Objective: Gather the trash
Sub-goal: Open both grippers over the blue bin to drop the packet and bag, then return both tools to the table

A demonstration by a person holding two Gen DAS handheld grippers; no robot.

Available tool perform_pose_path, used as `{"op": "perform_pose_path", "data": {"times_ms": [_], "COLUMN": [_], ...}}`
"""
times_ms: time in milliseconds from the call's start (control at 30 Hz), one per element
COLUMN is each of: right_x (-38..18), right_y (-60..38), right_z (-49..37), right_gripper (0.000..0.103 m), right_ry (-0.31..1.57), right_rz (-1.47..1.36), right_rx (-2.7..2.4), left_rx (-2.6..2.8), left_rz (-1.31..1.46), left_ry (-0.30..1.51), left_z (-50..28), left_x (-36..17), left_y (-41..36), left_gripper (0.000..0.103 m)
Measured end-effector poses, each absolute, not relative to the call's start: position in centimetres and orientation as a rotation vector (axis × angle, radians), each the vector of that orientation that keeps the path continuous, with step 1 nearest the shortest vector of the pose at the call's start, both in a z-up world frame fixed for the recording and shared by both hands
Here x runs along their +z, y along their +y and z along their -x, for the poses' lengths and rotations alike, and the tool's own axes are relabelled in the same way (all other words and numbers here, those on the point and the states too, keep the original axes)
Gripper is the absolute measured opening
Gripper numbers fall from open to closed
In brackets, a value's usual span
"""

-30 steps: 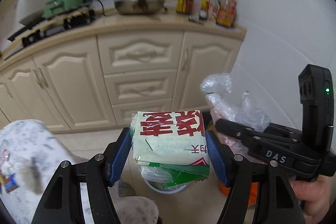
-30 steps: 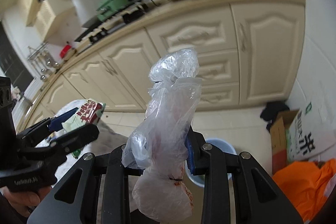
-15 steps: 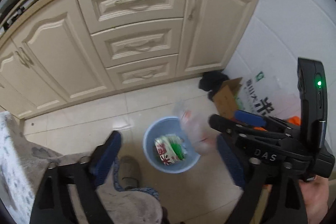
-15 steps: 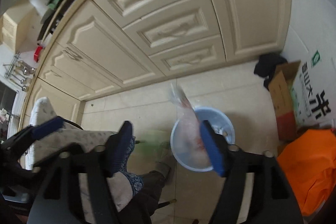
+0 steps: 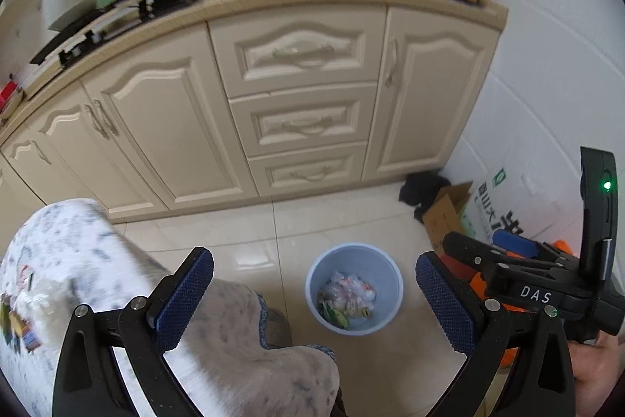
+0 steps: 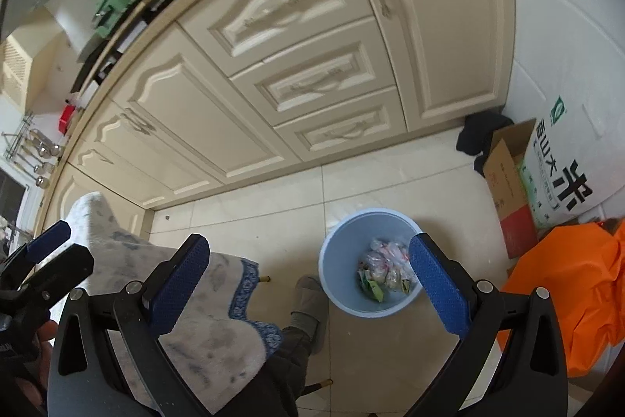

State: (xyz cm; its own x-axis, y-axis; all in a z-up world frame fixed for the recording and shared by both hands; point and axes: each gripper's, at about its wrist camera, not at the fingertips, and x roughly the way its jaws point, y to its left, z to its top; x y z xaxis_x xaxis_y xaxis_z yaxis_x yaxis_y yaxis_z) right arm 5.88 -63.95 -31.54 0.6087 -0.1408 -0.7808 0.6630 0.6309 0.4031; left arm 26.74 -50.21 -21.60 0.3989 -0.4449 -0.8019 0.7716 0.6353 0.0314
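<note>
A light blue bin [image 5: 384,268] stands on the tiled floor; it also shows in the right wrist view [image 6: 340,245]. Inside it lie a clear plastic bag [image 5: 351,290] and a green and white packet [image 5: 332,315]; the same bag [image 6: 388,258] and packet [image 6: 371,286] show in the right wrist view. My left gripper [image 5: 314,299] is open and empty above the bin. My right gripper [image 6: 308,284] is open and empty above the bin's left side. The right gripper's fingertips [image 5: 511,247] show at the right of the left wrist view.
Cream cabinets [image 5: 297,104] stand behind the bin. A table with a patterned cloth [image 5: 78,280] is at the left, with small packets [image 5: 19,323] on it. A cardboard box [image 6: 508,182], a rice sack [image 6: 562,178] and an orange bag [image 6: 578,292] stand at the right. A slippered foot [image 6: 308,311] is beside the bin.
Both grippers opened. The packet left the left gripper and the plastic bag left the right; both now lie in the bin. Both views have tilted back up a little.
</note>
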Motion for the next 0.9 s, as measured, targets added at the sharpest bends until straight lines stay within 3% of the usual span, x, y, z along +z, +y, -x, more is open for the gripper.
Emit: {"op": "perform_pose_path", "data": {"times_ms": [467,900], "right_x": [-20.7,-13.2], "right_y": [-54.4,-43.1], "right_z": [-7.8,-12.6], "right_gripper": [0.103,0.103], "right_ry": [0.675,0.591], "right_rz": [-0.560,-0.375], "right_rx": [-0.428,-0.264], "left_rx": [-0.752,-0.569], "left_rz": [-0.286,-0.101], "left_ry": [0.693,0.573], "left_z": [-20.6,-16.9], "left_x": [-11.4,-7.1], "left_y": [-32.4,-17.0], "left_gripper": [0.102,0.102]}}
